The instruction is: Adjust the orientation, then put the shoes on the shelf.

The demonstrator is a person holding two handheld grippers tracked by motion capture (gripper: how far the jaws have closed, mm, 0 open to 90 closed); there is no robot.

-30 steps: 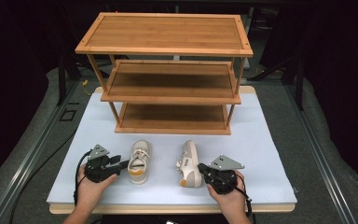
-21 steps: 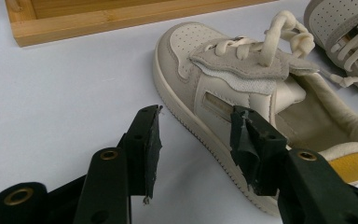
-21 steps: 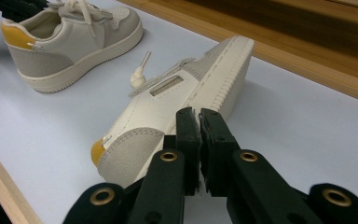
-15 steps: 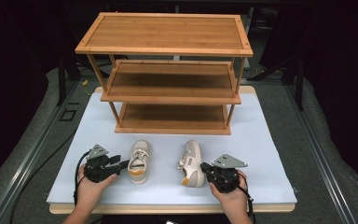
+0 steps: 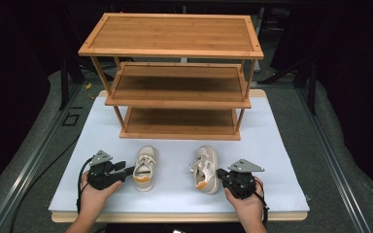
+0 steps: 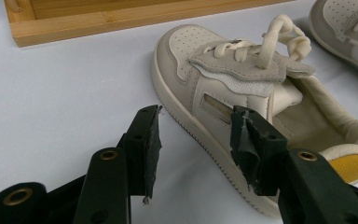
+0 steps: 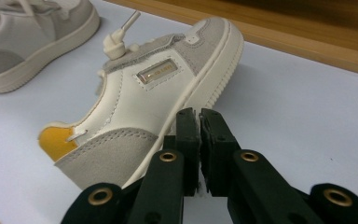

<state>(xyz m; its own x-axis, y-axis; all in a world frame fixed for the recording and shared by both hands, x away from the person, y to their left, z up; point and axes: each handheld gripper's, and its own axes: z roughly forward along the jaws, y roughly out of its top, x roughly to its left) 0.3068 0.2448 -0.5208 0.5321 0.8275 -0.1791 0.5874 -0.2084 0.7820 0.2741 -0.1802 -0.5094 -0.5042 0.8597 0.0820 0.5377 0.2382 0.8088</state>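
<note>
Rack (image 5: 175, 82) at far side of table (image 5: 272, 145). Left shoe (image 5: 144, 168) and right shoe (image 5: 205, 169) side by side before rack, apart. Left gripper (image 5: 128, 171) just left of left shoe; right gripper (image 5: 219, 174) at right shoe's near right side.

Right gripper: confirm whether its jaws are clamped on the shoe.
No: the right gripper has its jaws shut together beside the shoe's sole, with nothing between them.

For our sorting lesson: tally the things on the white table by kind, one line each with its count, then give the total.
Shoes: 2, the left shoe and the right shoe
Wooden racks: 1, the three-shelf rack
Claws: 2, the left claw and the right claw
Total: 5
</note>
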